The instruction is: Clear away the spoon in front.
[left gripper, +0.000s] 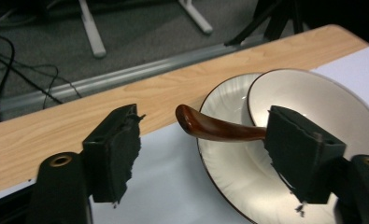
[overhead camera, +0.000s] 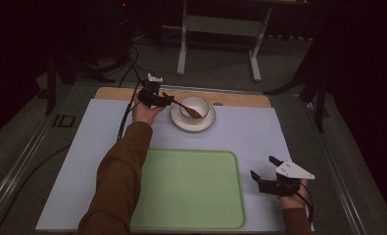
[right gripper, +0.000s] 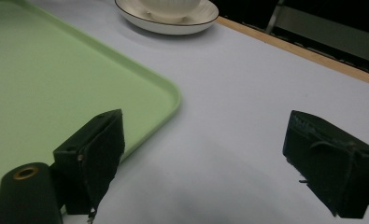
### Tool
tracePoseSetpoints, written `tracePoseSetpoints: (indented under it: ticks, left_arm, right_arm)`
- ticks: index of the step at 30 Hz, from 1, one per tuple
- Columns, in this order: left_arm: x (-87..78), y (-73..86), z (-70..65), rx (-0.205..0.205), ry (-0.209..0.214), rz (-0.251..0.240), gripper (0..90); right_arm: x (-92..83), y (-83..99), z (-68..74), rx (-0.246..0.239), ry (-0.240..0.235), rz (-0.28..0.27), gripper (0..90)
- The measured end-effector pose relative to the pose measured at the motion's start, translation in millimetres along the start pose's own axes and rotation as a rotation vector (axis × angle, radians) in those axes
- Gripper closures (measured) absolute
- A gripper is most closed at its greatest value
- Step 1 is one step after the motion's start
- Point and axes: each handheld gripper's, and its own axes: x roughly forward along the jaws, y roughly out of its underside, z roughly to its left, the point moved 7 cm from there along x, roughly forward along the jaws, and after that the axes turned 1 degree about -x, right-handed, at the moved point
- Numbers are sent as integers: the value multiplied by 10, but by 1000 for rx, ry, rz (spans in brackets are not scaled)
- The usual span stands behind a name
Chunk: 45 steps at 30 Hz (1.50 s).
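A dim room with a grey floor and a white-legged stand is seen behind the surface (overhead camera: 259, 132), which is covered by a pale blue sheet with a strip of light wood along its far edge. One green tray (overhead camera: 191, 188) lies flat at the near middle of the sheet. One white saucer (overhead camera: 179, 121) with a dark rim is set at the far middle, and one white bowl (overhead camera: 201, 104) stands on it. One reddish-brown spoon (overhead camera: 185, 107) rests in the bowl, its handle pointing out over the saucer's left rim.

The left hand-held gripper (overhead camera: 157, 98) is held just left of the saucer. In the left gripper view its jaws are spread wide, and the spoon's handle (left gripper: 215, 128) is seen between them, its tip clear of the left jaw; whether the right jaw touches it cannot be told.

The right hand-held gripper (overhead camera: 264, 171) is held low over the bare sheet just right of the tray, well apart from the saucer. Its jaws are also spread, with nothing between them.

Two hand-held grippers are counted.
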Motion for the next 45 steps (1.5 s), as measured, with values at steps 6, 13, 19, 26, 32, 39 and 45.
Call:
tracePoseSetpoints:
  ticks: [6, 13, 19, 26, 32, 39, 45]
  left_arm:
    - [76, -16, -25, -33, 28, 12, 369]
    - [27, -23, -65, 6, 23, 11, 538]
    - [-63, -24, -83, 19, 34, -6, 632]
    - [-243, -2, -160, 25, 111, -22, 735]
    - [-414, -33, -249, 75, 127, -38, 825]
    - [-507, -79, -332, 130, 97, -49, 835]
    - [-612, -116, -362, 135, 102, -69, 837]
  right_arm:
    - [0, 2, 2, 0, -4, 2, 126]
    - [1, 2, 1, -2, -4, 3, 126]
    - [2, 5, 1, -1, -3, 7, 126]
    - [8, 9, 4, -3, -3, 11, 126]
    - [17, 11, 8, -7, -6, 12, 126]
    - [19, 13, 11, -5, -7, 14, 126]
    - [21, 12, 14, -6, -10, 13, 126]
